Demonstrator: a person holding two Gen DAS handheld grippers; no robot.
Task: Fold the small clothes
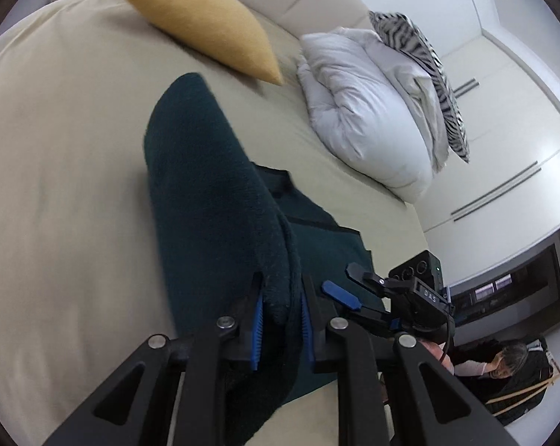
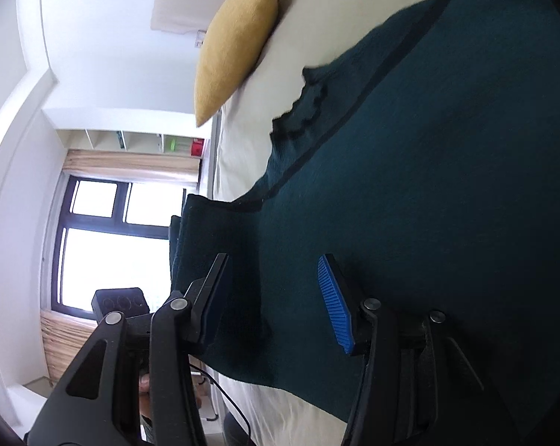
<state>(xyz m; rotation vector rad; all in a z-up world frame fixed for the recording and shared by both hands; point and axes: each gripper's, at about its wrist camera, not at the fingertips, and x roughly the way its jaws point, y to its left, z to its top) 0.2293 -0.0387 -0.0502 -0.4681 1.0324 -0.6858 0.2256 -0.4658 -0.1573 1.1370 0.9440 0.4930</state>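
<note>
Up close in the left wrist view, the left gripper [image 1: 280, 306] is clamped on a raised fold of a dark teal knit garment [image 1: 205, 193], the cloth bunched between its blue-padded fingers [image 1: 257, 329]. From that pinch the garment runs away across the beige bed sheet [image 1: 68, 156], one part lifted as a thick ridge, the rest lying flat on the bed beneath and to the right. Just right of the clamp, the right gripper [image 1: 348, 290] reaches in over the flat part of the garment, its fingers apart. Farther up the bed lie a mustard-yellow cushion [image 1: 205, 26] and a bundled white duvet [image 1: 369, 111], with a zebra-striped pillow [image 1: 428, 70] leaning on the duvet. White wardrobe doors [image 1: 510, 141] stand beyond the bed.

Turning to the right wrist view, the right gripper [image 2: 276, 297] is spread wide, nothing between its fingers, and the teal garment [image 2: 447, 148] fills the space under and ahead of it. A darker seam band [image 2: 358, 100] crosses the knit diagonally, and a ribbed, wavy edge [image 2: 302, 111] rests on the sheet [image 2: 309, 29]. The yellow cushion [image 2: 235, 48] lies at the bed's far end, well apart from the garment. A dark-framed window [image 2: 109, 245] shows bright at the left.
</note>
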